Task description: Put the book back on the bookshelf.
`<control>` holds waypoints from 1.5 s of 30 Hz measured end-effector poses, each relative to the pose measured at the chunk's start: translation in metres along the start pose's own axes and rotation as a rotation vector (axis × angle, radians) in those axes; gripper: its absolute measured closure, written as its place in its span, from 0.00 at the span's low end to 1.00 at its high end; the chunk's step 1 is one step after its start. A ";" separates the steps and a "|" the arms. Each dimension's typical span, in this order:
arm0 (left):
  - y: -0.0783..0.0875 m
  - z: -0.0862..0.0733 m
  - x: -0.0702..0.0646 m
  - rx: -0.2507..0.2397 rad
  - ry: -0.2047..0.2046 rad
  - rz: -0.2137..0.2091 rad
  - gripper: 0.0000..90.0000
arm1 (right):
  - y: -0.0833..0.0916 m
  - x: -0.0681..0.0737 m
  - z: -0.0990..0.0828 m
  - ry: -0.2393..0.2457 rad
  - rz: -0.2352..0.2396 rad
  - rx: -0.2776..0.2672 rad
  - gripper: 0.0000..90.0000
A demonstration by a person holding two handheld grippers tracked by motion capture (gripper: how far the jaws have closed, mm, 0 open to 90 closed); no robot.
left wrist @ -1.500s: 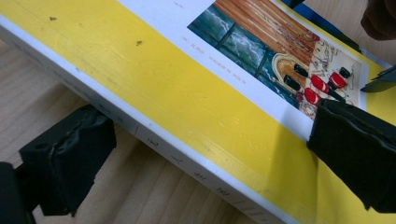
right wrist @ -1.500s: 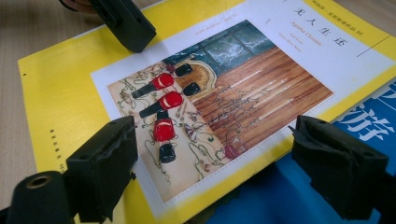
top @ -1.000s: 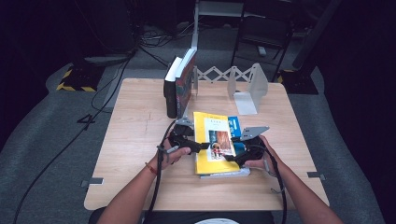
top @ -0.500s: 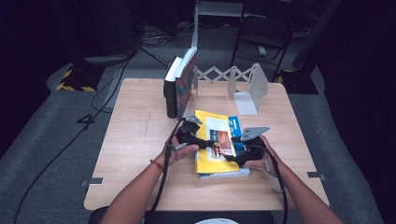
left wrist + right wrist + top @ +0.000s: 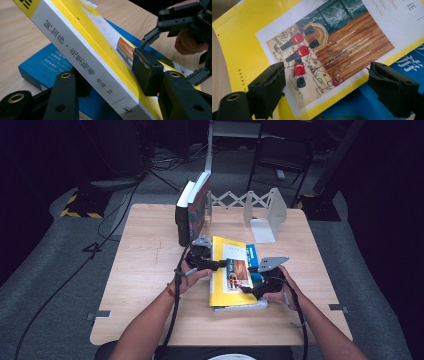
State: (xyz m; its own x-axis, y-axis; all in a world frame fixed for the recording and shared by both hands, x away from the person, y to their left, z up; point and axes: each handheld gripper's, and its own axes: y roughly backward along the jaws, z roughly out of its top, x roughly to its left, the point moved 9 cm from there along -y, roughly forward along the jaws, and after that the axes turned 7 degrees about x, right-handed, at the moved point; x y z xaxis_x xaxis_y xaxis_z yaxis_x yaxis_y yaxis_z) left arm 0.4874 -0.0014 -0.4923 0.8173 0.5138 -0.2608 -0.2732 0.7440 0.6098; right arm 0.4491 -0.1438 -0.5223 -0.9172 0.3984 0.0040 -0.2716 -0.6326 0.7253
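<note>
A yellow book (image 5: 227,280) with a picture on its cover lies on a blue book (image 5: 253,265) in the middle of the table. My left gripper (image 5: 222,265) is at the yellow book's spine edge. In the left gripper view the white spine (image 5: 82,50) runs between the jaws, which have just been closing. One pad (image 5: 143,72) presses on the cover and the other jaw sits under it, and the book tilts up off the blue book (image 5: 42,67). My right gripper (image 5: 327,82) hovers open over the cover picture (image 5: 324,47), at the book's right side (image 5: 250,287).
Two upright books (image 5: 192,215) lean at the back of the wooden table (image 5: 145,270). A white accordion rack (image 5: 232,199) and a grey metal bookend (image 5: 267,215) stand beside them. Cables trail from both grippers toward the front edge.
My left gripper has moved right to the yellow book's spine and its jaws have closed around it. The spine edge now sits raised. The right gripper has stayed put.
</note>
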 end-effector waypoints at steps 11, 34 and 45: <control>0.019 0.009 -0.028 -0.082 -0.115 0.041 0.65 | 0.007 -0.018 -0.002 -0.100 0.001 -0.033 0.18; 0.016 0.017 -0.040 -0.108 -0.127 0.031 0.63 | 0.018 -0.011 0.014 -0.058 0.038 -0.124 0.27; 0.023 0.025 -0.043 -0.079 -0.098 -0.029 0.73 | 0.022 -0.011 0.016 -0.059 0.039 -0.135 0.31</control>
State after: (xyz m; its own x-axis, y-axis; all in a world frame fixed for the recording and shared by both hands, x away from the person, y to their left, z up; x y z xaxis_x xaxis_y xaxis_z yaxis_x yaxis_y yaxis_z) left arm 0.4582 -0.0172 -0.4483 0.8702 0.4499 -0.2009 -0.2842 0.7914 0.5412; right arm 0.4582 -0.1514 -0.4955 -0.9100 0.4079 0.0739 -0.2766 -0.7302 0.6248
